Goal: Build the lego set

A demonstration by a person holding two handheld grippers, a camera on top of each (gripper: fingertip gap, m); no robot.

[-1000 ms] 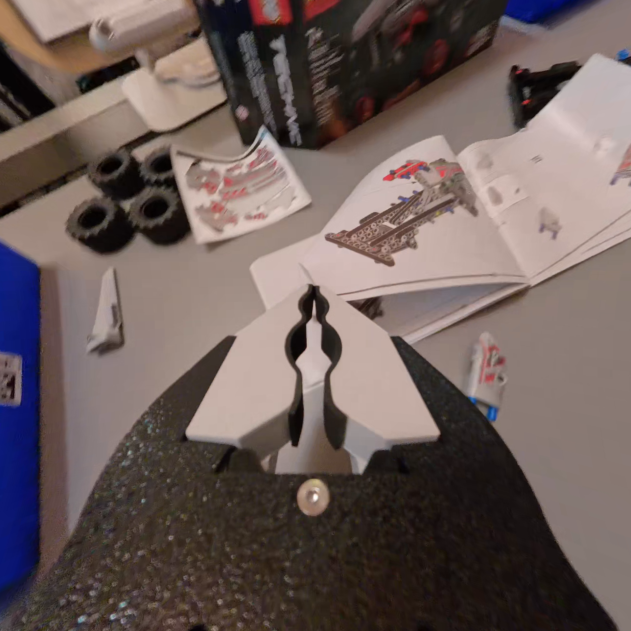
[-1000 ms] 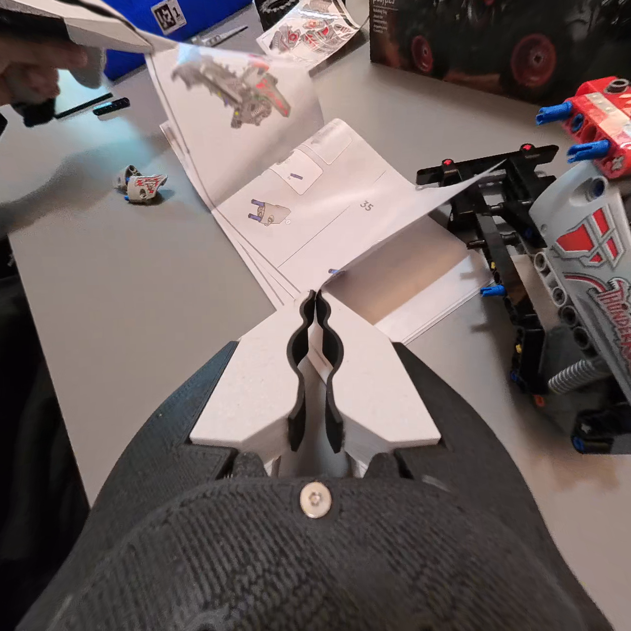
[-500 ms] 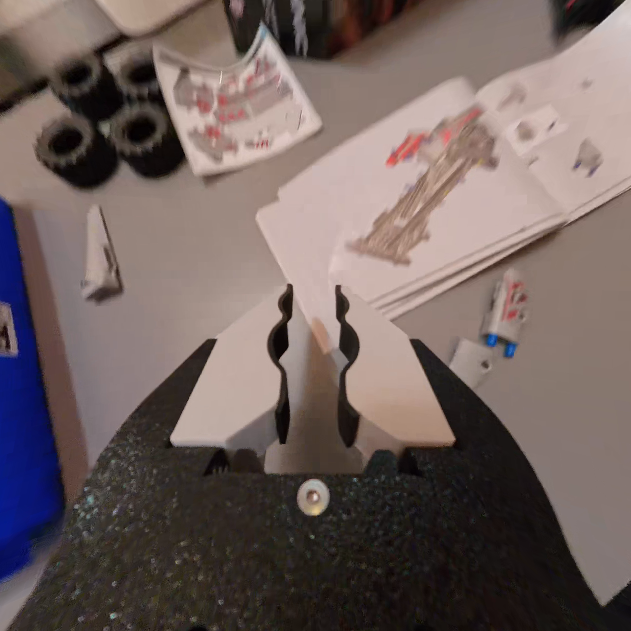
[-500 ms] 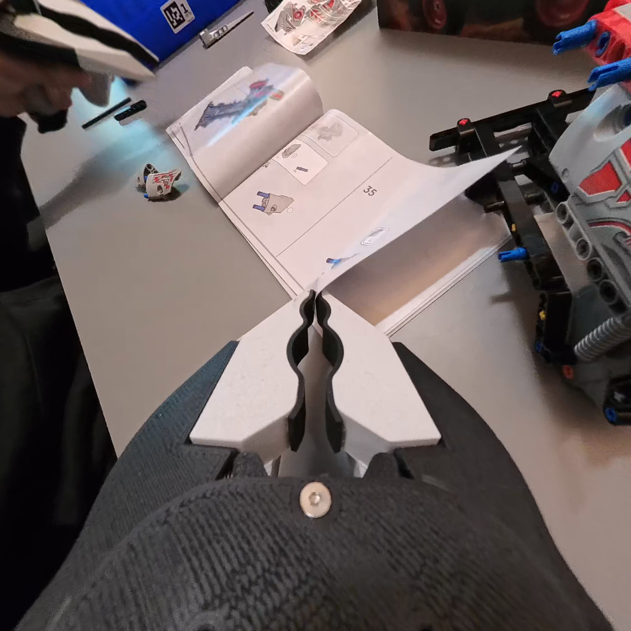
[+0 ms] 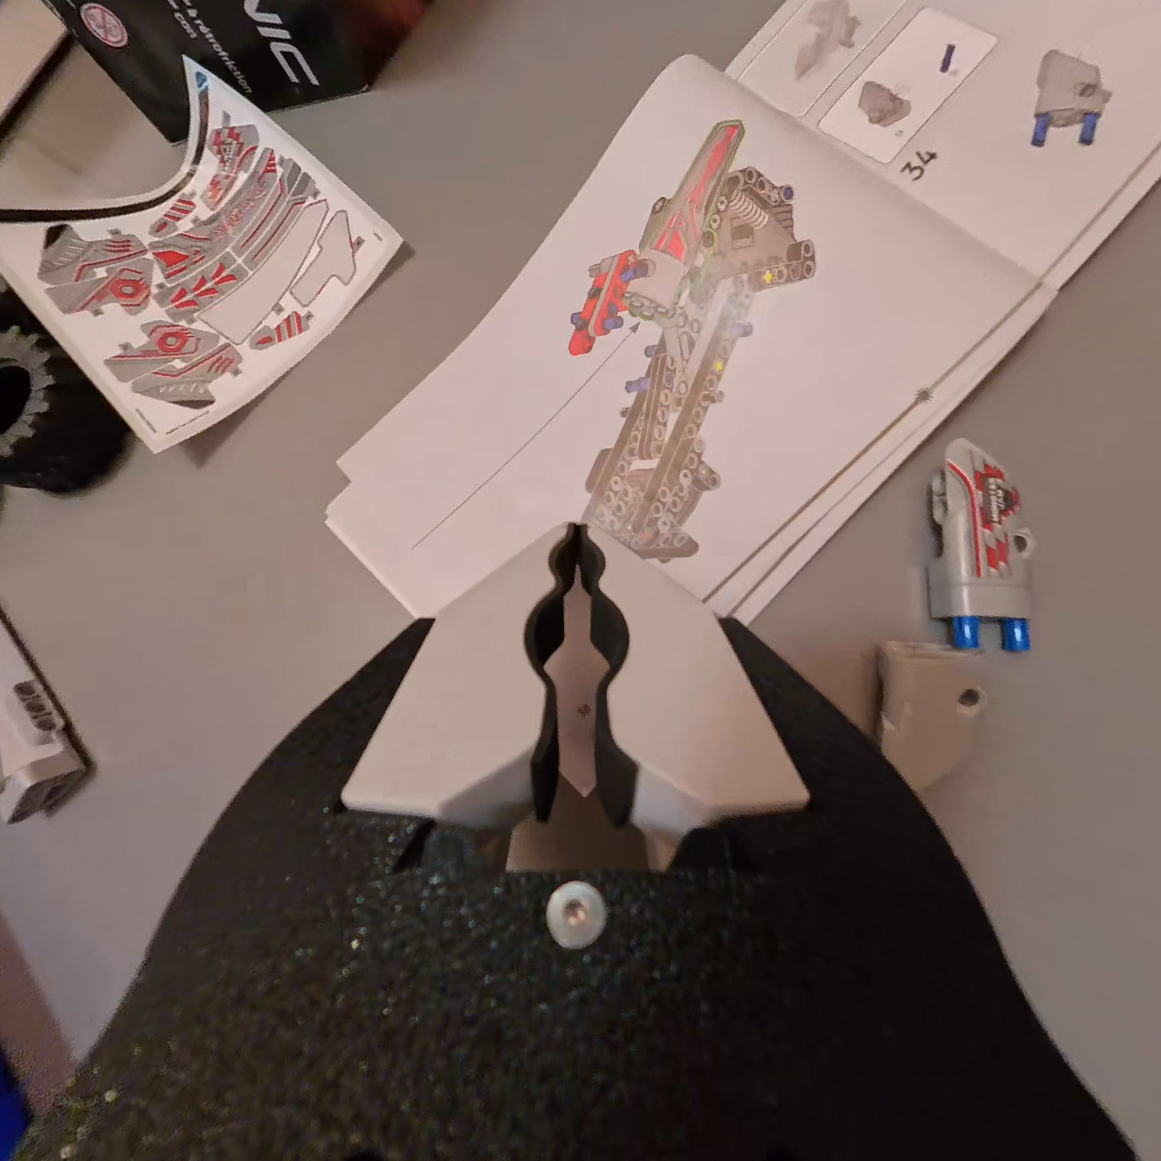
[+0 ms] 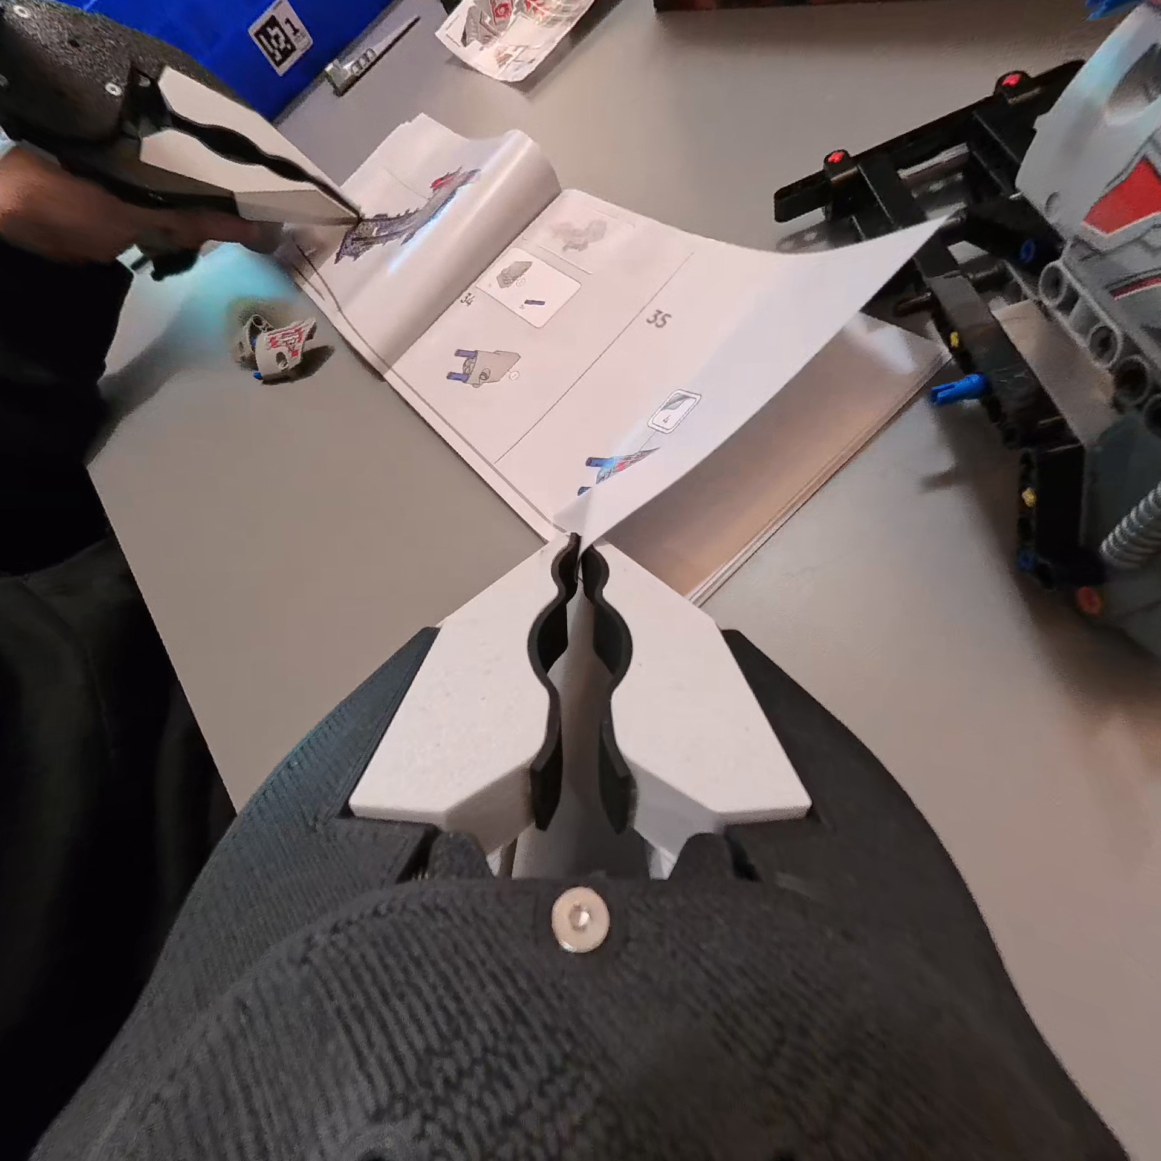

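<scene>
The open instruction booklet [image 5: 502, 440] lies on the grey table. My left gripper [image 5: 575, 534] is shut on the near corner of its left page, and the paper shows between the jaws. My right gripper [image 6: 575, 543] is shut on the corner of a right-hand page [image 6: 785, 327] and holds it curled up off the booklet [image 6: 534, 389]. The left gripper [image 6: 352, 217] also shows in the right wrist view, its tip on the left page. A grey stickered panel with blue pins [image 5: 980, 546] lies beside the booklet. The partly built black and grey model [image 6: 1068, 327] stands to the right.
A plain grey panel [image 5: 923, 710] lies by the stickered one. A sticker sheet [image 5: 188, 270], black tyres [image 5: 38, 408] and the set's dark box [image 5: 220, 50] are at the far left. A blue bin [image 6: 220, 38] and a grey beam [image 6: 364, 59] sit beyond the booklet.
My left gripper opened, dropped closer to the booklet and shut on the left page's corner. That page went from raised to flatter. My right gripper kept its hold on its page.
</scene>
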